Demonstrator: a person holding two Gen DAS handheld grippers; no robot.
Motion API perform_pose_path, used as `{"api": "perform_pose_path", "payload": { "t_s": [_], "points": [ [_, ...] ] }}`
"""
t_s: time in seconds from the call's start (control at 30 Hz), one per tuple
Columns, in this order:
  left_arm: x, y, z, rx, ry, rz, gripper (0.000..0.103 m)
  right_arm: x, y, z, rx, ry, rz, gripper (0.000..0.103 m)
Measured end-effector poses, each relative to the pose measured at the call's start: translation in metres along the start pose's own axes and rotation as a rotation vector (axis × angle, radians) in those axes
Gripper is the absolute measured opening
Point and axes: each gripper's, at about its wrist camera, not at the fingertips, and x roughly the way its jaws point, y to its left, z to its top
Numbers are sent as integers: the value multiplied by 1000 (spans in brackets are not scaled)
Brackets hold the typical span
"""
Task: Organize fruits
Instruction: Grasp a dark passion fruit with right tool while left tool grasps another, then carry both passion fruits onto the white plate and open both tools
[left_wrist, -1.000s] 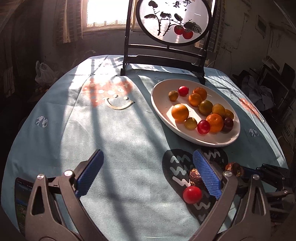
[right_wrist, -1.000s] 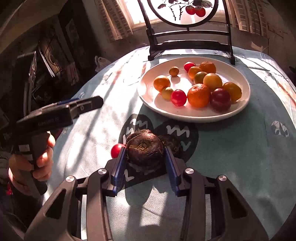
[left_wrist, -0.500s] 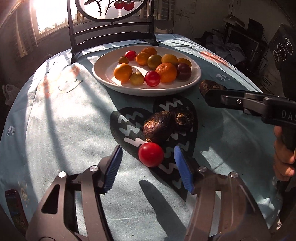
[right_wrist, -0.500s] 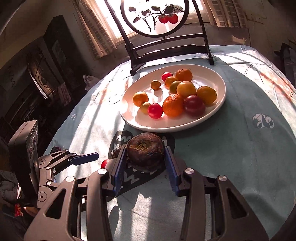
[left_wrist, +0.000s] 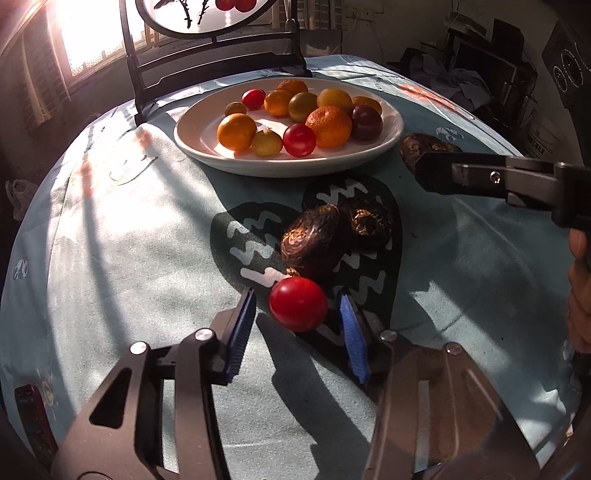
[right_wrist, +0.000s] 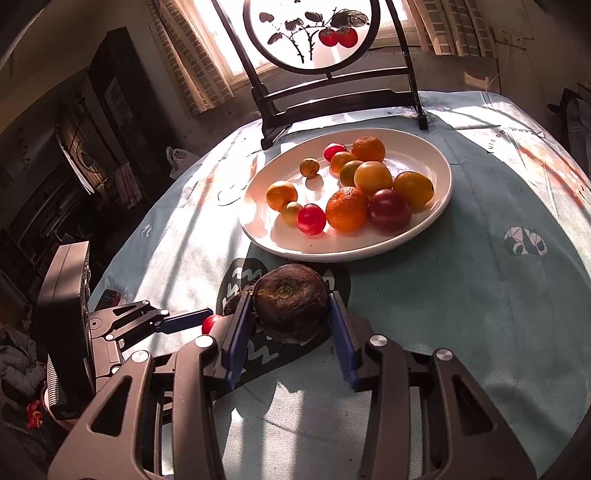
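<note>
A white oval plate (left_wrist: 391, 127) holds several oranges, red tomatoes and a dark plum; it also shows in the right wrist view (right_wrist: 439, 206). My left gripper (left_wrist: 297, 314) is open around a red tomato (left_wrist: 297, 309) on the tablecloth, with small gaps on both sides. Two dark wrinkled fruits (left_wrist: 314, 236) lie just beyond it. My right gripper (right_wrist: 290, 315) is shut on a dark wrinkled fruit (right_wrist: 291, 299) and holds it above the cloth near the plate's front rim. That fruit also shows in the left wrist view (left_wrist: 417, 146).
A dark wooden stand with a round painted screen (right_wrist: 314, 33) stands behind the plate. The round table has a light blue cloth (right_wrist: 461, 295) with dark heart prints. A phone (left_wrist: 31, 417) lies at the near left edge. Dark furniture surrounds the table.
My left gripper has swung toward the red tomato and narrowed around it. My right gripper has lifted the dark fruit and carried it toward the plate.
</note>
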Motion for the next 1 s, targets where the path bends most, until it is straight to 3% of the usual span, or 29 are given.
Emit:
{"api": "perform_pose_path", "payload": {
  "t_s": [0.27, 0.4, 0.63, 0.83, 1.0],
  "points": [
    [1, -1, -1, 1, 5, -11, 40, 0, -1, 0, -3, 0, -7, 42],
    [0, -3, -2, 15, -4, -3, 30, 0, -3, 0, -3, -6, -19, 42],
    [-6, 1, -5, -8, -18, -11, 30, 1, -2, -1, -6, -14, -14, 42],
    [-27, 28, -10, -178, -82, -133, 30, 1, 4, -3, -28, -25, 26, 42],
    [-39, 30, 25, -205, -143, -111, 30, -2, 1, 12, -12, -105, -2, 42]
  ]
}}
